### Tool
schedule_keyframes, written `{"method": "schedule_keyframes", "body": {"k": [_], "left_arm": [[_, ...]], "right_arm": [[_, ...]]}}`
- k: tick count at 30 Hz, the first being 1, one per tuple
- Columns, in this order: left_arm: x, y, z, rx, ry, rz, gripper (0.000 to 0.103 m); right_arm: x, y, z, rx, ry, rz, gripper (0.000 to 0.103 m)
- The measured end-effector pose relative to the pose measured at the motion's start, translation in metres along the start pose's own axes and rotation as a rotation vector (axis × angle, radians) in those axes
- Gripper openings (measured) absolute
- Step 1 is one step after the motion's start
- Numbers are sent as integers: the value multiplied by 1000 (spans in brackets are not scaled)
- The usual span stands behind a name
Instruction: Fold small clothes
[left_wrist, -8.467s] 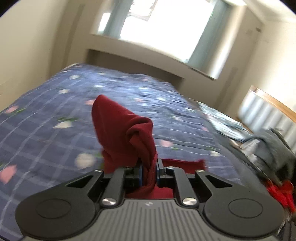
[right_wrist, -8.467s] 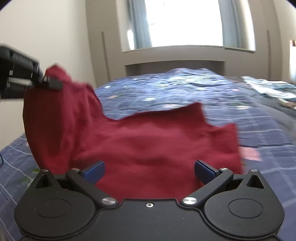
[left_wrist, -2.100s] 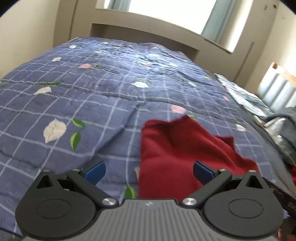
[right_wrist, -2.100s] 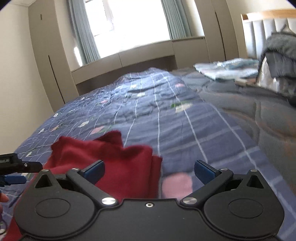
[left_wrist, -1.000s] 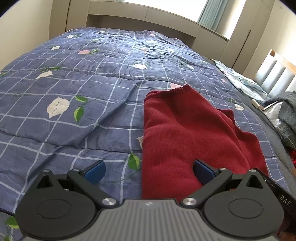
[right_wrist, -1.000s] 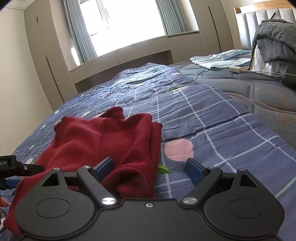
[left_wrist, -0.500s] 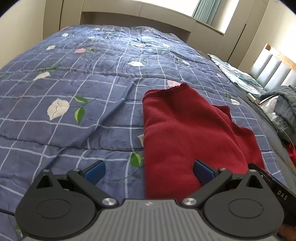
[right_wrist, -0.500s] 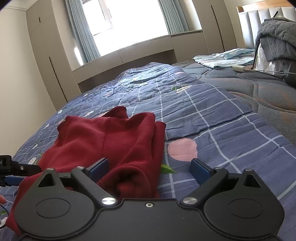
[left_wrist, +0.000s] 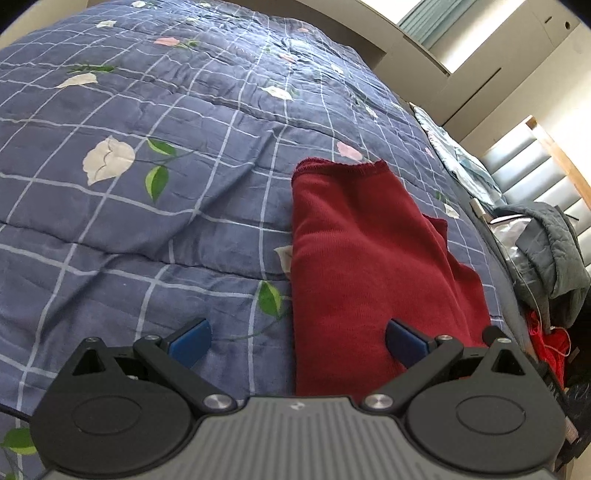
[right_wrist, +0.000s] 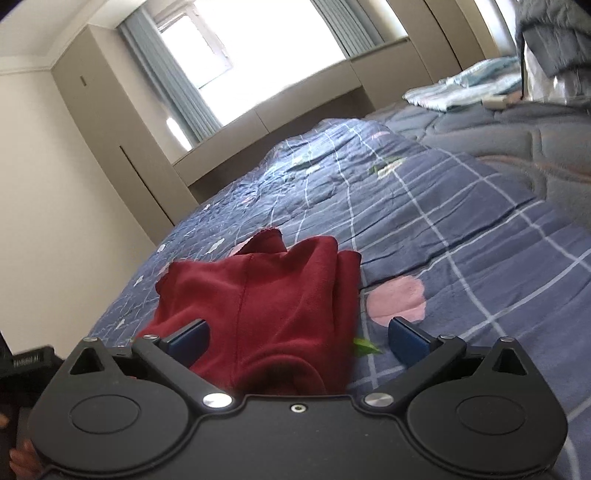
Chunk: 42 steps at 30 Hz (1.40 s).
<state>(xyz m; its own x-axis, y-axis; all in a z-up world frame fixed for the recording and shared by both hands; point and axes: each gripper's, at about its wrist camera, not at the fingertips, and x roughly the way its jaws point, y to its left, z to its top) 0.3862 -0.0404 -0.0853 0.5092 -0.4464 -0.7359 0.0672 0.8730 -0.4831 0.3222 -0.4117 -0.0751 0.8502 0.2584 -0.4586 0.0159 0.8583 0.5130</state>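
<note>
2 hand-held grippers, left (left_wrist: 297, 341) wide, right (right_wrist: 297, 341) opening, empty above the checked quilt (left_wrist: 166, 221).

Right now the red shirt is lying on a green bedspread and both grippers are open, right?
Not quite: the bedspread is blue with white checks and flowers, as the left wrist view shows. The red shirt does lie on it, with the left gripper open and the right gripper opening.

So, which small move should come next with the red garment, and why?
Probably bring the right gripper down onto the bunched near edge of the red garment and close: its jaws are opening around that lump without pressing it, and the left gripper is open, holding nothing.
</note>
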Motion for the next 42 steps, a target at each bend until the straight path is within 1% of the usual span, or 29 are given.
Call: {"method": "schedule_keyframes", "body": {"k": [2, 3, 5, 7, 8, 10, 11, 13, 15, 20, 23, 26, 27, 28, 31, 35, 39, 42], "left_arm": [[2, -4, 0, 10, 14, -6, 102], [3, -7, 0, 14, 19, -10, 102], [4, -11, 0, 20, 26, -15, 100], [4, -14, 0, 24, 28, -21, 93], [4, -15, 0, 22, 29, -24, 91], [4, -18, 0, 17, 30, -38, 80], [3, -19, 0, 14, 31, -46, 77], [2, -24, -1, 20, 27, -43, 69], [0, -30, -1, 37, 20, -26, 67], [-3, -41, -4, 81, -1, 18, 63], [-5, -44, -5, 93, -12, 27, 58], [-9, -48, -6, 117, -25, 40, 48], [-11, -50, -6, 129, -31, 46, 43], [-13, -52, -5, 140, -36, 50, 39], [-21, -57, -4, 166, -53, 52, 32], [-34, -63, -1, 202, -81, 45, 29], [-55, -66, 6, 251, -143, 78, 28], [-75, -60, 14, 262, -193, 102, 28]], "right_arm": [[4, 4, 0, 5, 12, 8, 92], [5, 6, 0, 0, 19, 3, 85], [7, 12, -3, -29, 22, -32, 79], [7, 15, -6, -43, 13, -42, 74], [6, 15, -7, -41, 10, -42, 71], [4, 16, -11, -42, 1, -45, 63], [3, 16, -12, -46, -2, -47, 62], [1, 17, -14, -56, -9, -52, 57], [1, 18, -15, -61, -14, -66, 47], [1, 17, -15, -60, -22, -63, 44], [0, 18, -16, -66, -24, -57, 38], [-1, 22, -16, -91, -25, -49, 27], [-2, 25, -16, -103, -27, -51, 25], [-3, 28, -15, -118, -30, -53, 24], [-6, 35, -12, -145, -43, -57, 20], [-13, 47, -4, -162, -66, -49, 18], [-15, 68, 2, -205, -74, -20, 17], [-11, 90, 4, -245, -82, 4, 17]]}}
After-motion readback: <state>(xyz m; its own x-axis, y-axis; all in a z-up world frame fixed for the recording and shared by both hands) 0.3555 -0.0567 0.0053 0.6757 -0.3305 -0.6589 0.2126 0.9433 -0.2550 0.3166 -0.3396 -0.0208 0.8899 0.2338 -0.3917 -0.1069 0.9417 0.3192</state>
